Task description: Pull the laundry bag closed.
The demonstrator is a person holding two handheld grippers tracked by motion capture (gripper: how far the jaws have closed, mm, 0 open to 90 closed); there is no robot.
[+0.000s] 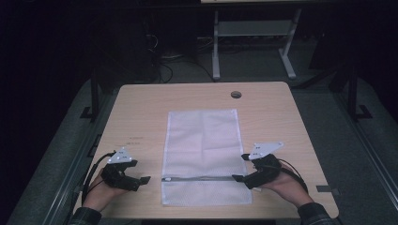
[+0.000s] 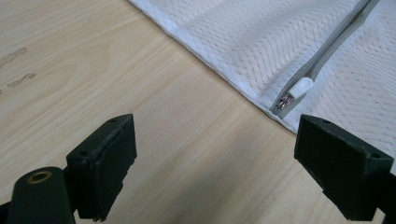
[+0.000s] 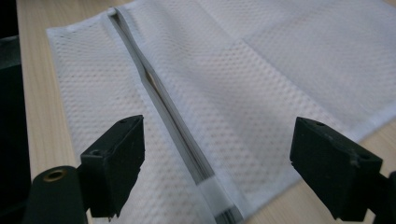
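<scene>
While the left gripper [image 1: 143, 180] rests at eight o'clock on the pale wooden table [image 1: 141, 108], jaws apart and empty, the white mesh zip bag [image 1: 202, 140] lies flat at centre; the right gripper [image 1: 240, 168], at four o'clock, gapes over its grey zipper [image 3: 161, 100].

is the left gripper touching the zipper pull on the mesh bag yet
Apart. The left gripper view shows the left gripper open, with bare table between its jaws and the zipper pull of the mesh bag.

White mesh laundry bag [image 1: 202, 150] with a grey zipper strip [image 1: 199, 178]; pale wood-grain tabletop [image 1: 141, 112]; black gripper jaws.
</scene>
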